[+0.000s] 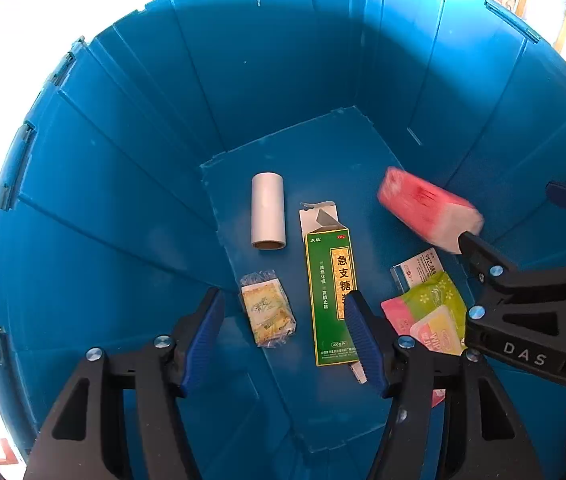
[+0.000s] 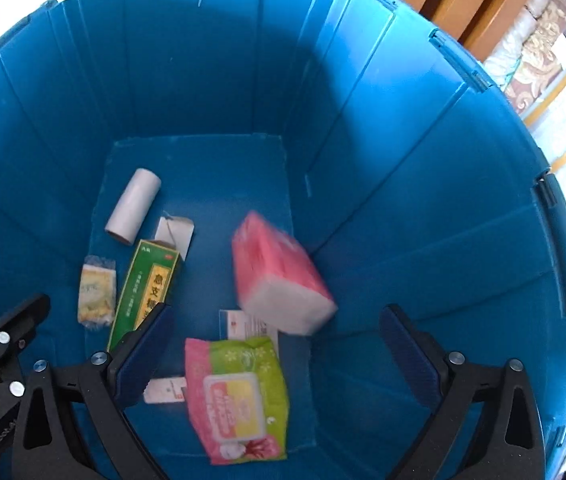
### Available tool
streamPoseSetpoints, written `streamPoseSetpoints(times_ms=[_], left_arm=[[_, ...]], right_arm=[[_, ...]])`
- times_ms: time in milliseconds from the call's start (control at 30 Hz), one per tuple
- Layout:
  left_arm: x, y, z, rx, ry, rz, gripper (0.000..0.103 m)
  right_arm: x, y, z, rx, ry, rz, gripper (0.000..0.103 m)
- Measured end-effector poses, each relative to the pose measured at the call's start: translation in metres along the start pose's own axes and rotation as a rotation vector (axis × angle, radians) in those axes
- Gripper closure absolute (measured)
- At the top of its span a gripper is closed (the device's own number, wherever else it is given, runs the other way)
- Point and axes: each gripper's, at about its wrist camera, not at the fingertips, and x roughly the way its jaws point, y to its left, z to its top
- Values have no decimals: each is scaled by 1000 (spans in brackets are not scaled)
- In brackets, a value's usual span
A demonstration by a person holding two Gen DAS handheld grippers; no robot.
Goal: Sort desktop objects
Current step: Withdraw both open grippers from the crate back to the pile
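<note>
Nearest, right gripper (image 2: 279, 344) spread wide and empty above wet wipes pack (image 2: 239, 396); pink tissue pack (image 2: 279, 276) blurred, seemingly dropping free into blue bin (image 2: 403, 152). Left gripper (image 1: 283, 336) half open, gripping nothing. Best withdrawn straight up, clear of the walls

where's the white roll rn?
The white roll lies on the blue bin floor, far left in both wrist views, just beyond the green box.

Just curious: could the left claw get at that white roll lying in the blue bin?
Probably yes. The left claw is open, holds nothing, and the white roll lies alone on the bin floor, nothing covering it.
</note>
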Motion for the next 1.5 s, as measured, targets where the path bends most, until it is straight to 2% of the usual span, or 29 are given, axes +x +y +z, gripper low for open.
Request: streamPoseSetpoints(times_ms=[433,700,833,1033,1133,1200,1267,1300,1500], left_arm=[[2,-3,1,2,-11,4,42],[-11,-1,0,-20,-74,0,42],[-37,3,-3,-59,-186,23,42],[-101,37,-22,-167,-373,-55,42],[-137,60,-40,-201,-466,-40,42],[-160,77,-55,-218,-529,-31,38],[-178,97,-74,-242,-583,-20,28],[-186,108,-84,-251,-610,-8,26],[-215,180,-146,-306,-701,89,26]], right_arm=[[5,7,2,-31,20,5,0],[8,4,3,1,38,24,0],[5,1,4,29,24,82,0],[-4,-5,6,65,-11,119,0],[-13,-5,6,71,-54,131,0],[-26,-1,7,52,-104,91,0],[-43,5,8,33,-167,91,0],[-52,7,9,31,-193,104,0],[-124,36,0,41,-368,207,0]])
